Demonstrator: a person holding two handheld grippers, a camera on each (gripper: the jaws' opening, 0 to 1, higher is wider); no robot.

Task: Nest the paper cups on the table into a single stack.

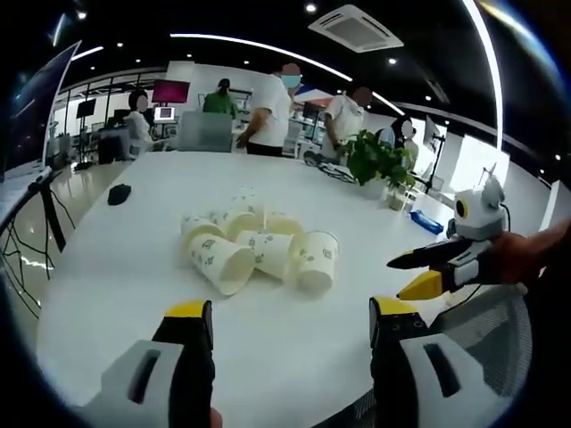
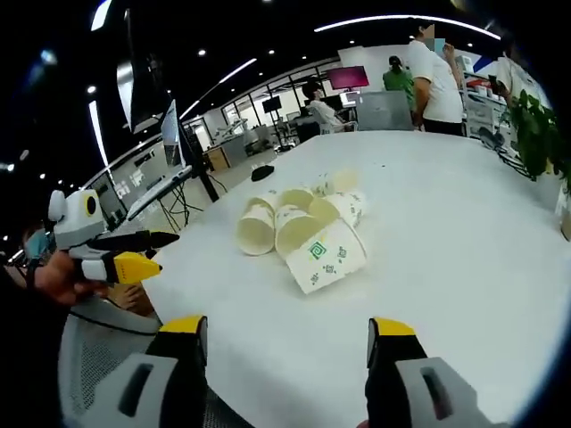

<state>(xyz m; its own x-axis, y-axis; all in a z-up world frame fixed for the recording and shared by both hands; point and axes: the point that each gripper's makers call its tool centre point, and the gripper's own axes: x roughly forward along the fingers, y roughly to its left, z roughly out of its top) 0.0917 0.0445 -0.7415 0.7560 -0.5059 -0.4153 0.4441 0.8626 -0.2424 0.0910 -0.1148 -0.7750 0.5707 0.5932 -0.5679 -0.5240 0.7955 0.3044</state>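
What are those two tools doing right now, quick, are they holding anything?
Left tool: open, holding nothing, short of the pile of white paper cups.
Right tool: open, holding nothing, also short of the cups.

Both grippers open, short of the paper cups (image 1: pixel 259 248)

The left gripper (image 1: pixel 292 323) and right gripper (image 2: pixel 284 337) hover with jaws spread wide, each held by a hand (image 2: pixel 55 276), well apart from the cups.

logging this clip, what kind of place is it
Probably an open-plan office or lab: a large white table with paper cups, monitors on desks behind, people standing around.
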